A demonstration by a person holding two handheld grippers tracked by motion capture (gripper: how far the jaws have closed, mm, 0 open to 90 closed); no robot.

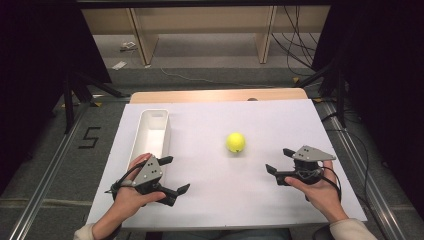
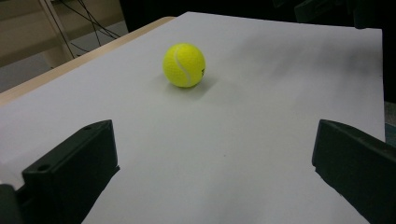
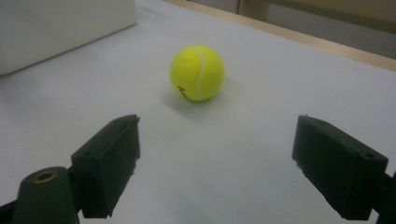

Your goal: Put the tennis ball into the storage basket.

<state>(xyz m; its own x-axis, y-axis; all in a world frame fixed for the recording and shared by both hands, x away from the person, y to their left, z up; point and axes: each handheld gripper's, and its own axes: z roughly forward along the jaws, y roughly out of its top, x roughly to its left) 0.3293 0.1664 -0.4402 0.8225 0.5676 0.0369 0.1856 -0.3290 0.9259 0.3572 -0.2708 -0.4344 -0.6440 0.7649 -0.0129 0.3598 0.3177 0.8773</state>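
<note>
A yellow tennis ball [image 1: 235,142] rests on the white table sheet [image 1: 220,180], a little right of centre. My left gripper [image 1: 175,175] sits near the front left, jaws wide apart and holding nothing, aimed toward the ball [image 2: 184,65]. My right gripper [image 1: 279,161] sits at the front right, open too, with the ball [image 3: 197,72] a short way ahead of its jaws. A hand holds each gripper. Neither gripper touches the ball.
A long white rectangular bin [image 1: 152,134] lies on the left of the sheet, just beyond my left gripper; its wall [image 3: 56,28] shows in the right gripper view. The wooden table edge [image 1: 215,95] runs along the back. Shelving legs and cables stand on the floor beyond.
</note>
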